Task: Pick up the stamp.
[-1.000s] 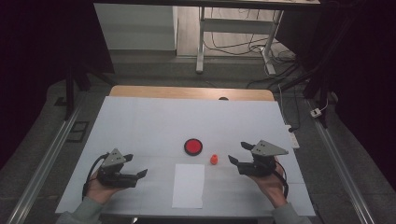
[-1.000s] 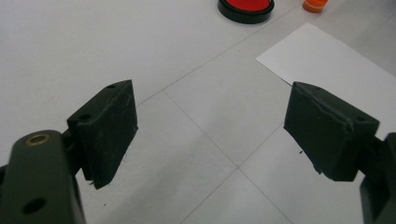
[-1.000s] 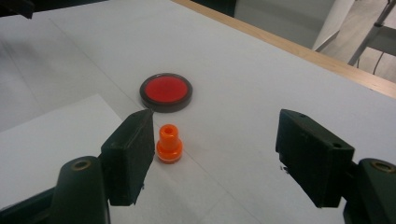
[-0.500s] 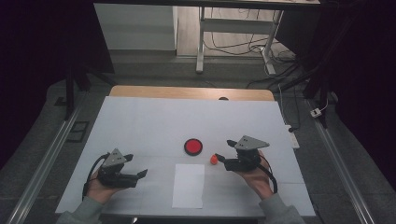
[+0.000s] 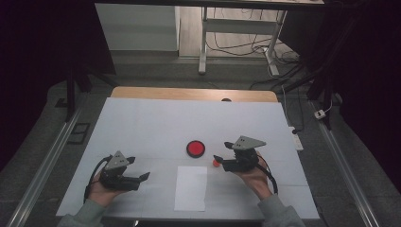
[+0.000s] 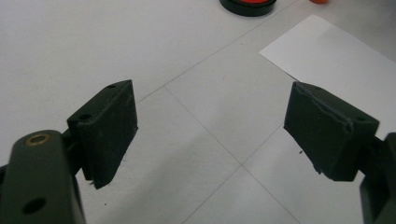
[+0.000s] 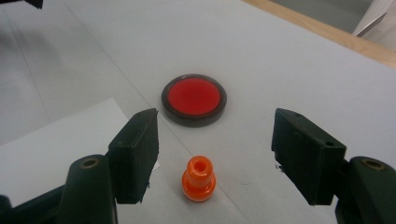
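1. High view. White table (image 5: pixel 142 127), bearing 1 red disc in a dark ring (image 5: pixel 196 148), 1 small orange stamp-like piece (image 5: pixel 215 163) and 1 white sheet of paper (image 5: pixel 191 187). The right gripper (image 5: pixel 218 160) has travelled leftward from the table's right side over the last second; its tips now reach the orange piece. The left gripper (image 5: pixel 143 177) is unmoved at the lower left, well apart from all items.

2. Left gripper view. Left gripper (image 6: pixel 210 135): jaws wide apart, holding nothing, bare table between them. Paper corner (image 6: pixel 327 56) ahead to the right; disc edge (image 6: pixel 247 5) at the top.

3. Right gripper view. Right gripper (image 7: pixel 215 154): jaws wide apart, nothing gripped. The orange piece (image 7: pixel 199 178) stands upright between them, touching neither pad. Disc (image 7: pixel 194 99) just beyond; paper (image 7: pixel 56 140) to the left.

4. Reading. The approach looks complete; closing the jaws on the orange piece is likely next.
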`<state>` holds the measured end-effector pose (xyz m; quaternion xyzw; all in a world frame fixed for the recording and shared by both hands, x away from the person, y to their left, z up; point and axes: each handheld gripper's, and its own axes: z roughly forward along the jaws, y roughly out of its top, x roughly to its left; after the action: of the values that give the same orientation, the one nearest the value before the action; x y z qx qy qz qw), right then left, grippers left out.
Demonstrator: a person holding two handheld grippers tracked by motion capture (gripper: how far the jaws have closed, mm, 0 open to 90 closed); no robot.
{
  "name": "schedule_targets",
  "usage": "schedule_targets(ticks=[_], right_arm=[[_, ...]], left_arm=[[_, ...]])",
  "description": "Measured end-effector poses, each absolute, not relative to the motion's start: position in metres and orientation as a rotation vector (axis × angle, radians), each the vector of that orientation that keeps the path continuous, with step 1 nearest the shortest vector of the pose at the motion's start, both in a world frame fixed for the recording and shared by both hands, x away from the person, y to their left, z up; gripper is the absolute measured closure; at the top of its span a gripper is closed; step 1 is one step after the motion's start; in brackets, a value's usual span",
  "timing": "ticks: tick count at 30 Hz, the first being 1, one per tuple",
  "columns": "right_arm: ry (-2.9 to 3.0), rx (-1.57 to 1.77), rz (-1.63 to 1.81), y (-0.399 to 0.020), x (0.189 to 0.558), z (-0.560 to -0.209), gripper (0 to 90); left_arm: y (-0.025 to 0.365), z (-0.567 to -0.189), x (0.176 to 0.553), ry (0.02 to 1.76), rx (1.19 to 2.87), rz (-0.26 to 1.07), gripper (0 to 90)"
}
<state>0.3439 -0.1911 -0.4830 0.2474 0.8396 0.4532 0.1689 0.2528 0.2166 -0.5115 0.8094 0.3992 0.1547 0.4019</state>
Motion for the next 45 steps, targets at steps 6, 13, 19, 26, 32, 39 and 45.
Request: schedule_targets(ticks=[6,13,19,26,32,39,45], right_arm=[[2.439,0.701,1.238,-0.185,0.346,-0.493,32.6],[2.468,0.691,1.192,-0.177,0.347,-0.502,35.6],[2.474,0.712,1.137,-0.179,0.348,-0.51,43.2],[2.477,0.702,1.132,-0.177,0.347,-0.515,51.3],[2.488,0.698,1.129,-0.177,0.347,-0.518,56.5],[2.493,0.698,1.134,-0.178,0.348,-0.518,65.9],[2.495,0.706,1.137,-0.179,0.348,-0.518,71.5]], left_arm=[[0.216,-0.512,0.253,1.012,2.046,0.39,17.1],[0.217,-0.512,0.253,1.011,2.045,0.39,17.1],[0.218,-0.512,0.253,1.01,2.044,0.394,17.1],[0.218,-0.512,0.253,1.01,2.046,0.391,17.2],[0.218,-0.512,0.253,1.007,2.045,0.393,17.2],[0.219,-0.511,0.252,1.005,2.044,0.395,17.4],[0.219,-0.511,0.252,1.007,2.04,0.404,17.5]])
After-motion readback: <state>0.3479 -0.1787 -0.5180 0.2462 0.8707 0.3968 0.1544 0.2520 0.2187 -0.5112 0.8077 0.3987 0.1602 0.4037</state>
